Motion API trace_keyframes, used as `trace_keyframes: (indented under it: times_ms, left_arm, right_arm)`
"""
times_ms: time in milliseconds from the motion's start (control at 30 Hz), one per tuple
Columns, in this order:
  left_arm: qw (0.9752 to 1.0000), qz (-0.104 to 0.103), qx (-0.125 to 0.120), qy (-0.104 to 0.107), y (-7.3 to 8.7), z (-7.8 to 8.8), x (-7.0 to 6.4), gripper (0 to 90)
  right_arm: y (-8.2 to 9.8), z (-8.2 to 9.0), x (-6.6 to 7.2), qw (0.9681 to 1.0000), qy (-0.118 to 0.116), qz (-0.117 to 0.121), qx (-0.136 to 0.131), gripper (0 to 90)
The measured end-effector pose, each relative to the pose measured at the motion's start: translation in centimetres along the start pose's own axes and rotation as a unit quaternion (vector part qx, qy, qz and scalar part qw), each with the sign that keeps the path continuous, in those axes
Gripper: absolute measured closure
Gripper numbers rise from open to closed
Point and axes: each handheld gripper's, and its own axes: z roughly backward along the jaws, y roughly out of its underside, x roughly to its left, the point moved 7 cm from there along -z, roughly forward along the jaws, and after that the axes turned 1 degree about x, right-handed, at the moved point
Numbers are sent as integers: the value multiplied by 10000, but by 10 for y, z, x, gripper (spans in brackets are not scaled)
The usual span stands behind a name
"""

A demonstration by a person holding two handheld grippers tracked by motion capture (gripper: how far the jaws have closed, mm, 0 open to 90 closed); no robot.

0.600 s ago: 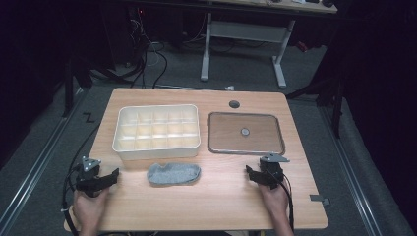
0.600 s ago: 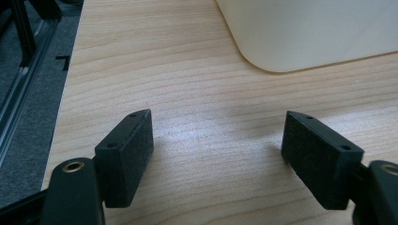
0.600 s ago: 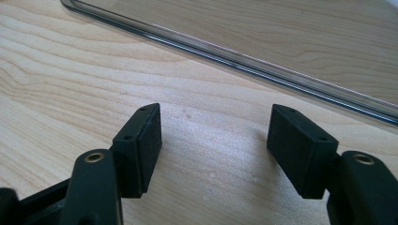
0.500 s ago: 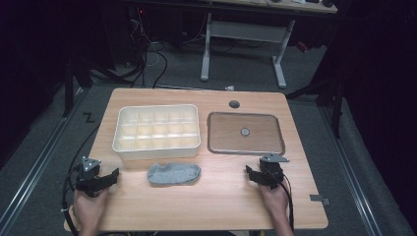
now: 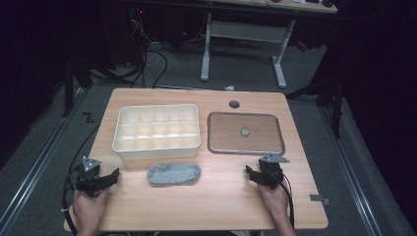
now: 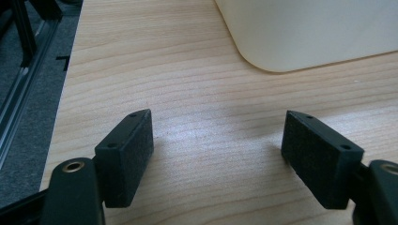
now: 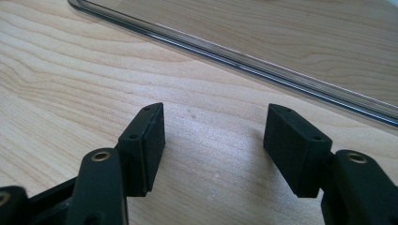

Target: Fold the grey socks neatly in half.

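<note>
Two claws, left claw (image 5: 114,175) and right claw (image 5: 249,171), unmoved, gaping wide and empty; soft grey fabric sock (image 5: 173,173) lies untouched between them on the worktop.

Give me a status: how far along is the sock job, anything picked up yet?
Nothing looks done yet. The grey sock lies flat on the table, in front of the white compartment box, whose cells look empty. The clear lid lies beside the box. Left gripper and right gripper rest open at the near edge, holding nothing. Everything is left: grasping the sock comes first.
</note>
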Motion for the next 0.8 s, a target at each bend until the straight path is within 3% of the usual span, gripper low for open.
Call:
trace_keyframes:
  times_ms: [233,600,767,800]
  left_arm:
    - [10000,-13,11,40,0,-1,-1,232]
    - [10000,-7,7,-3,0,0,-1,274]
    - [9999,52,-46,145,-2,0,-6,299]
    - [9996,136,-97,208,-3,1,-7,304]
  right_arm:
    - [0,0,0,10000,-29,-2,-5,406]
    - [0,3,-2,9999,82,-56,62,550]
    - [1,6,2,10000,58,-5,43,582]
    - [1,10,4,10000,42,-17,-68,589]
